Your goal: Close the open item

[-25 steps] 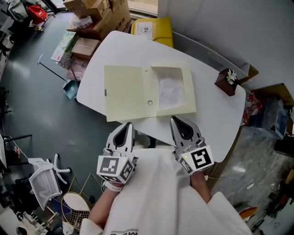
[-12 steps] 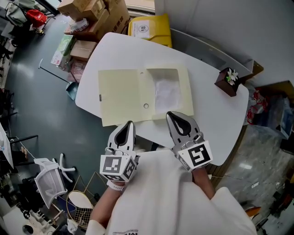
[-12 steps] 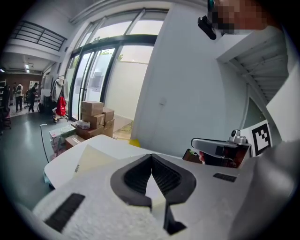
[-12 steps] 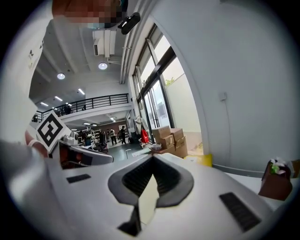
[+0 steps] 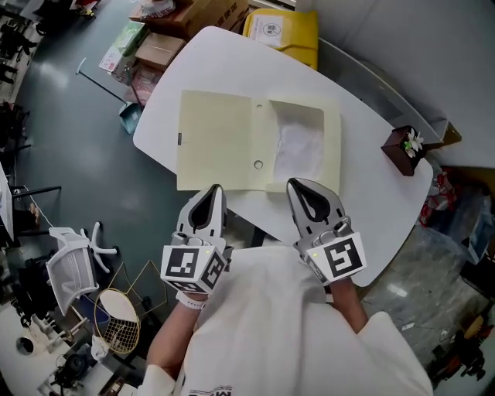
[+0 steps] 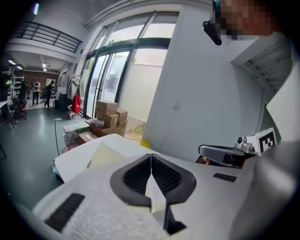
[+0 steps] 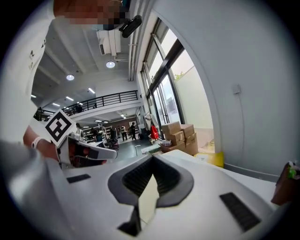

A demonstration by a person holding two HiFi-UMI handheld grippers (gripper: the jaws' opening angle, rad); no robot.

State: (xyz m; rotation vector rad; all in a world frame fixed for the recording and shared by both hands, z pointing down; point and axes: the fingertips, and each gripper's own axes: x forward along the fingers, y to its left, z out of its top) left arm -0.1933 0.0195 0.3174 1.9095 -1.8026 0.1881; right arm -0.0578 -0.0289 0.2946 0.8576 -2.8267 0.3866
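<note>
A pale yellow flat box (image 5: pixel 216 139) lies open on the white table (image 5: pixel 371 193), its lid spread flat to the left. Its tray on the right holds white paper (image 5: pixel 302 151). Both grippers hover at the table's near edge, just short of the box. My left gripper (image 5: pixel 214 188) is shut and empty, below the lid's near edge; its pads meet in the left gripper view (image 6: pixel 151 157). My right gripper (image 5: pixel 295 183) is also shut with nothing held, near the tray's front corner (image 7: pixel 152 159). The lid (image 6: pixel 101 154) shows in the left gripper view, beyond the jaws.
A small brown box with a flower (image 5: pixel 408 147) stands at the table's right end. A yellow box (image 5: pixel 282 31) and cardboard boxes (image 5: pixel 193 15) sit on the floor beyond the table. A white chair (image 5: pixel 69 267) and a dustpan (image 5: pixel 130 116) are to the left.
The head view has shifted, so the table and box sit a little differently in frame. Both grippers stay shut near the table's front edge, and the box lies open as before.
</note>
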